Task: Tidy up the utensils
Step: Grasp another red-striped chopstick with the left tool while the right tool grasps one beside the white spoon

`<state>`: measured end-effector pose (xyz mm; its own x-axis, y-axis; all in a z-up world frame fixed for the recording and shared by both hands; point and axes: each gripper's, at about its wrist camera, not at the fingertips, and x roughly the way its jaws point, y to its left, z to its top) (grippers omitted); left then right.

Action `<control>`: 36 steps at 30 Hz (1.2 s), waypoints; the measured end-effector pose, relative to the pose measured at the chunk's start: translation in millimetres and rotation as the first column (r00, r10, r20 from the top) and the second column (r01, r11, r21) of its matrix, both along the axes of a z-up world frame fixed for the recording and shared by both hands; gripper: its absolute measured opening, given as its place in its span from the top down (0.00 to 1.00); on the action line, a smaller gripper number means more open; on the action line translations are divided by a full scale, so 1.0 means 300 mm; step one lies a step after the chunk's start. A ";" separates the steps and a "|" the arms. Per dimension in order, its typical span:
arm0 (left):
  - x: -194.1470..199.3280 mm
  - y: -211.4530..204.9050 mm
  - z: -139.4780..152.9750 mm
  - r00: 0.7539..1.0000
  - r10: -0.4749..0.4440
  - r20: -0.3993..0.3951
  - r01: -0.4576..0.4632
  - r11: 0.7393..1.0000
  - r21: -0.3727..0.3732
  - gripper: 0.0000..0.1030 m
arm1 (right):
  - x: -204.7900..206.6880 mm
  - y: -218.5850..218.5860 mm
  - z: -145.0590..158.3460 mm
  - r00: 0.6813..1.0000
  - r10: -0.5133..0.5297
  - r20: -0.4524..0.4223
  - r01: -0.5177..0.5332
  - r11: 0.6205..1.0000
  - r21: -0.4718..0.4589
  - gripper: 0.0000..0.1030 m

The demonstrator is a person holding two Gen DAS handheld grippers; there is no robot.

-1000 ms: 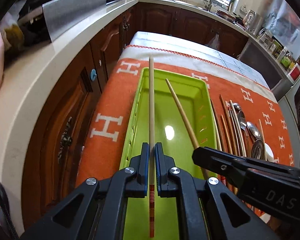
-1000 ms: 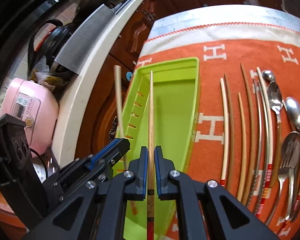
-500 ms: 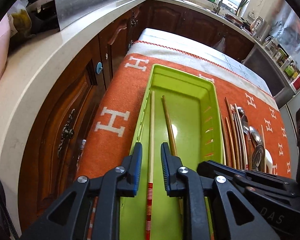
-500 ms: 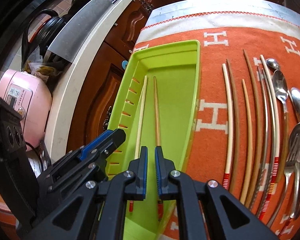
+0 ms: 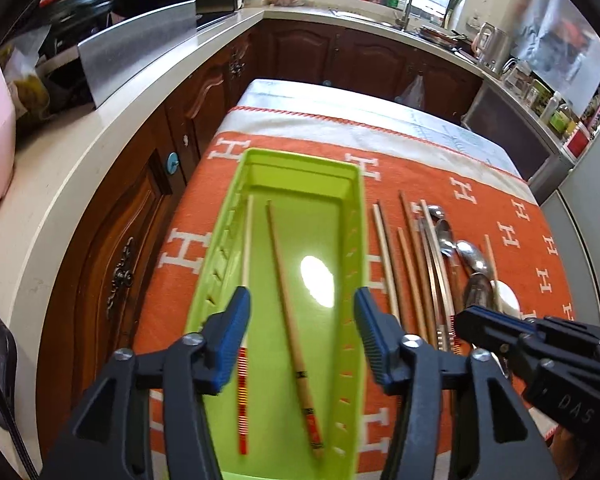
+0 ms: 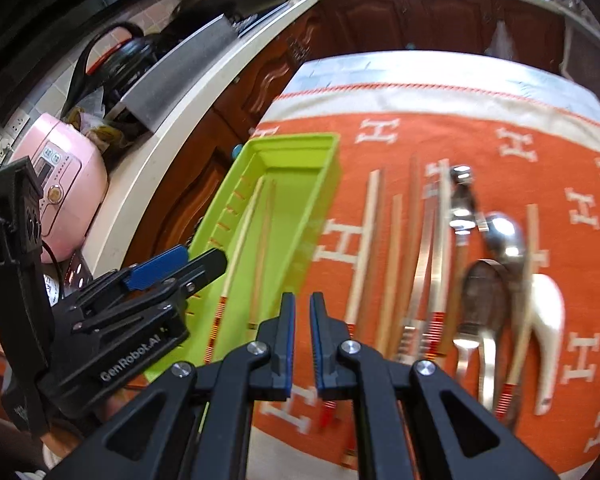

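2 chopsticks (image 5: 290,304) lay in the green tray (image 5: 236,200); the left hand-held gripper (image 5: 302,330) had just opened, empty, the right hand-held gripper (image 6: 302,340) nearly closed (also empty); next, the loose utensils (image 6: 440,260).

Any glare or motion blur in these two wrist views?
Left wrist: a bright glare spot on the green tray floor; chopsticks in it only slightly soft. Right wrist: heavy motion smear across the loose utensils and tray; its own right hand-held gripper stays sharp. Both: strong fisheye bending.
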<state>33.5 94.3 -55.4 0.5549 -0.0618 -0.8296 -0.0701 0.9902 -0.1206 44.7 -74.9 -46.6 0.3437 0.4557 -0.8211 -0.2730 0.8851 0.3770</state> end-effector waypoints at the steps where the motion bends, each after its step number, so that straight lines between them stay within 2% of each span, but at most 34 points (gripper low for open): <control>1: -0.005 -0.014 0.004 1.000 -0.002 0.005 0.002 1.000 0.003 0.44 | -0.002 -0.016 0.004 1.000 -0.005 0.005 0.005 1.000 -0.003 0.93; 6: -0.014 -0.095 0.015 0.999 -0.037 -0.008 0.037 0.999 -0.001 0.44 | -0.030 -0.154 0.031 0.996 -0.059 0.065 0.061 0.998 -0.029 0.93; 13: -0.026 -0.192 0.019 0.997 -0.075 -0.030 0.074 0.996 -0.045 0.45 | -0.067 -0.323 0.014 0.989 -0.134 0.067 0.135 0.991 -0.013 0.93; 17: -0.017 -0.229 -0.003 0.995 -0.087 -0.056 0.084 0.995 -0.058 0.60 | -0.084 -0.406 -0.022 0.984 -0.171 0.046 0.171 0.985 0.001 0.93; 19: -0.008 -0.250 -0.020 0.993 -0.093 -0.073 0.089 0.995 -0.054 0.72 | -0.093 -0.436 -0.037 0.982 -0.182 0.040 0.182 0.983 0.007 0.93; 20: -0.001 -0.262 -0.029 0.992 -0.097 -0.081 0.094 0.995 -0.043 0.83 | -0.097 -0.448 -0.044 0.982 -0.185 0.038 0.185 0.983 0.011 0.93; 21: 0.006 -0.276 -0.040 0.991 -0.100 -0.090 0.098 0.995 -0.030 0.90 | -0.100 -0.461 -0.052 0.982 -0.188 0.035 0.188 0.982 0.017 0.93; 27: 0.050 -0.311 -0.110 0.984 -0.097 -0.149 0.097 0.995 -0.010 0.93 | -0.102 -0.484 -0.077 0.982 -0.189 0.021 0.188 0.981 0.048 0.93; 36: 0.089 -0.329 -0.186 0.974 -0.073 -0.214 0.087 0.995 0.058 0.94 | -0.084 -0.498 -0.112 0.985 -0.172 0.001 0.171 0.982 0.082 0.93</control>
